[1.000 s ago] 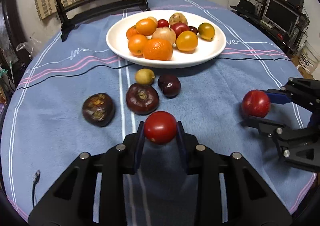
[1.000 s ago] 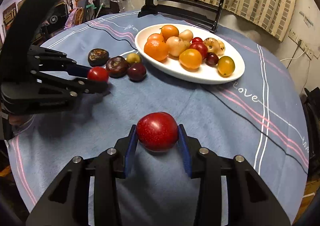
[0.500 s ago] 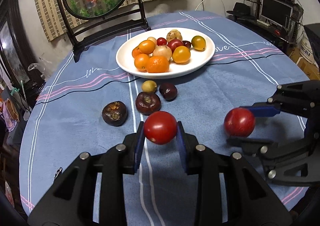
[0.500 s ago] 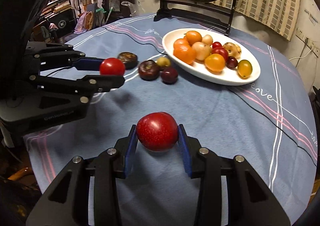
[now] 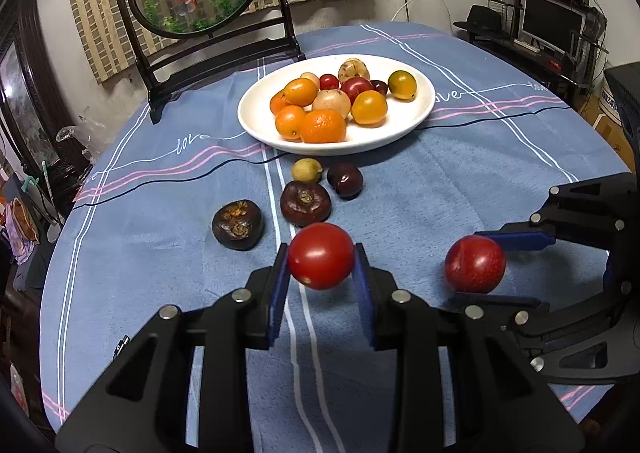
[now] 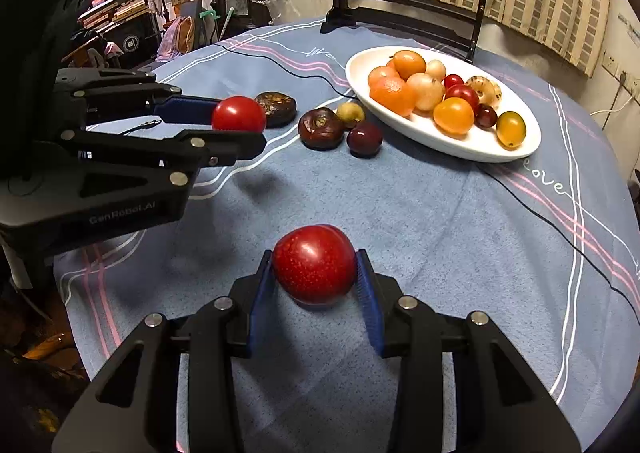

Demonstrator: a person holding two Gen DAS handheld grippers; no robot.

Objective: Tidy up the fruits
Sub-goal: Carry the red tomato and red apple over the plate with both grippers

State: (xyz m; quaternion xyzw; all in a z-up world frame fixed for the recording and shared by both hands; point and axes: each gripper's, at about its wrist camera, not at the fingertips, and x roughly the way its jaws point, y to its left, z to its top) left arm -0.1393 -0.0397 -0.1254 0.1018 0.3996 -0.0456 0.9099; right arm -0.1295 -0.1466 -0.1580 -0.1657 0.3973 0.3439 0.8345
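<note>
Right now the left gripper, black w/ blue pads, is clamped on a smooth round red tomato, held off the blue striped tablecloth. The right gripper is clamped the same way on a speckled dark-red plum, also lifted clear of the cloth, just beside the left one.

Ahead of both, near the plate, four fruits lie loose on the cloth: two wrinkled dark-brown round fruits, a small yellow-green fruit and a dark purple plum, clustered close, some maybe touching; can't tell for sure.

Beyond them sits the white oval plate, already heaped w/ approx a dozen oranges, yellow, red & pale fruits.

Progress, as I judge it: well past halfway. Most fruit is on the plate; two pieces are in transit; four are left on the cloth. Free plate space shows mostly at the front & right rim, so placing needs care vs. rolling.
</note>
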